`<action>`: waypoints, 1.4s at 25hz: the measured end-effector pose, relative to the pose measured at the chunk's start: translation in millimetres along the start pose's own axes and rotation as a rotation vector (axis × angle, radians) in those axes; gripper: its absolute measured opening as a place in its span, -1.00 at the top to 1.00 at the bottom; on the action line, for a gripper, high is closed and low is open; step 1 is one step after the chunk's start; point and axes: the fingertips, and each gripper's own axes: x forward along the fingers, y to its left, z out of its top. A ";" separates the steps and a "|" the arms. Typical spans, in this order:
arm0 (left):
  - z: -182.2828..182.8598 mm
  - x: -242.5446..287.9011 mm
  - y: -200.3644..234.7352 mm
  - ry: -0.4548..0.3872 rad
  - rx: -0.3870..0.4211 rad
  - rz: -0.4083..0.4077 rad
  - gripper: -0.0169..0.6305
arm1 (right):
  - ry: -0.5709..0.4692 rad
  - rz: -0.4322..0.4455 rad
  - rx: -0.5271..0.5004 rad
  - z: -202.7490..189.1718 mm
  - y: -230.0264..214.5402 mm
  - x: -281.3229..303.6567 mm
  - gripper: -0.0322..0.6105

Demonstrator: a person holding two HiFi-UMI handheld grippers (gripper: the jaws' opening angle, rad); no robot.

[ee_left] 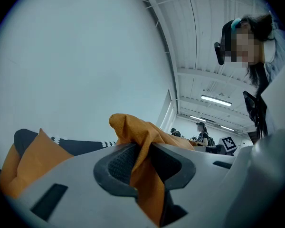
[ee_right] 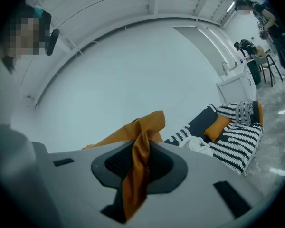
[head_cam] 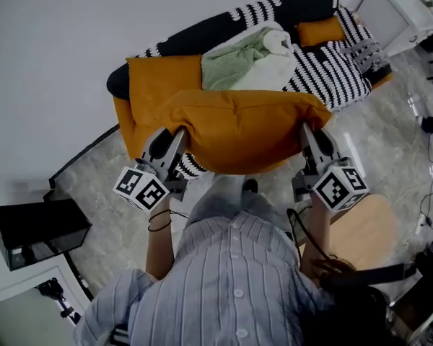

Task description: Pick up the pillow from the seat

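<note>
Gripping one orange pillow (head_cam: 245,132), the left tool (head_cam: 172,144) and the right tool (head_cam: 309,140) each pinch one corner.

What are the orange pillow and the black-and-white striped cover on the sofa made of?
Orange pillow: probably woven cloth, matte to slightly silky; it creases into thin folds where pinched. Striped cover: looks like chunky knit or crochet yarn, matte; its stripes have ragged, bumpy edges. Exact fibres cannot be told.

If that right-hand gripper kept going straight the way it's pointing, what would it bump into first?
The orange pillow, which is pinched in the jaws of the right gripper. Past it there seems to be only the white wall, though depth is unclear.
</note>
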 end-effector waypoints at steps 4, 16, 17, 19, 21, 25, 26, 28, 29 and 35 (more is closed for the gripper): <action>-4.9 -17.4 1.7 0.001 -0.003 0.014 0.60 | 0.017 0.003 -0.005 -10.6 9.4 -4.5 0.66; -17.3 -84.6 17.5 0.011 0.009 0.039 0.61 | 0.048 0.009 -0.050 -46.4 58.6 -14.6 0.66; -17.1 -94.1 20.3 0.008 0.010 0.035 0.61 | 0.044 0.009 -0.057 -50.2 66.9 -15.5 0.66; -15.6 -116.6 26.1 0.009 0.013 0.033 0.61 | 0.033 0.008 -0.068 -60.6 85.9 -17.4 0.66; -12.7 -143.5 34.0 0.010 0.016 0.033 0.62 | 0.029 0.005 -0.072 -75.3 108.3 -19.5 0.66; -5.7 -197.8 58.2 -0.001 0.002 0.032 0.62 | 0.042 -0.003 -0.093 -110.8 157.0 -22.8 0.66; -5.5 -211.2 64.6 -0.003 0.002 0.030 0.62 | 0.043 -0.005 -0.096 -120.7 168.8 -24.8 0.66; -7.8 -237.9 74.8 -0.006 0.005 0.024 0.62 | 0.043 -0.009 -0.092 -141.0 189.9 -31.7 0.66; -9.5 -251.2 78.2 -0.009 0.004 0.022 0.62 | 0.044 -0.009 -0.090 -150.7 199.2 -36.0 0.66; -22.9 -319.7 91.8 -0.030 -0.018 0.003 0.62 | 0.057 -0.029 -0.105 -200.8 246.8 -66.3 0.66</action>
